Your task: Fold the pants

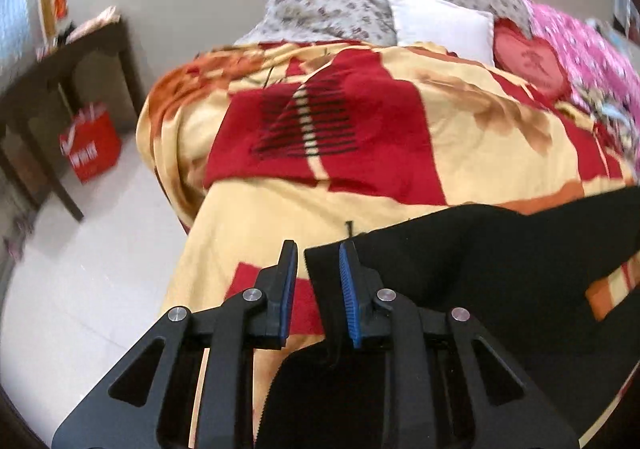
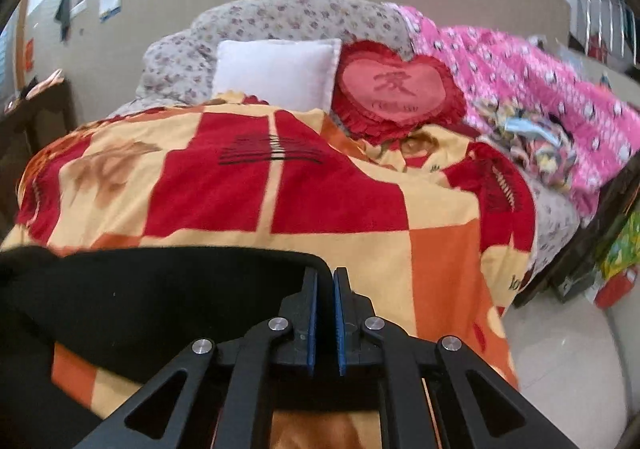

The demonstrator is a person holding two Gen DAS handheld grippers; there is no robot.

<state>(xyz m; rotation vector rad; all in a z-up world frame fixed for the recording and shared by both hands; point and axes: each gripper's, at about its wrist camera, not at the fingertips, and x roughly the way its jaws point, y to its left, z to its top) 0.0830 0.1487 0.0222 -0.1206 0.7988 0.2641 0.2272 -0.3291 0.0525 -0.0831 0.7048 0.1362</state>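
Black pants (image 1: 480,269) lie across the near part of a red, yellow and orange blanket (image 1: 360,121) on a bed. My left gripper (image 1: 319,253) holds a corner of the pants cloth between its blue pads, jaws partly apart with the fabric against the right pad. In the right wrist view the pants (image 2: 160,297) stretch to the left, and my right gripper (image 2: 325,273) is shut on their right corner, lifted slightly above the blanket (image 2: 280,189).
A white pillow (image 2: 276,73), a red heart cushion (image 2: 392,89) and a pink quilt (image 2: 540,89) sit at the bed's head. A dark table (image 1: 60,81) and red bag (image 1: 92,145) stand on the floor at left.
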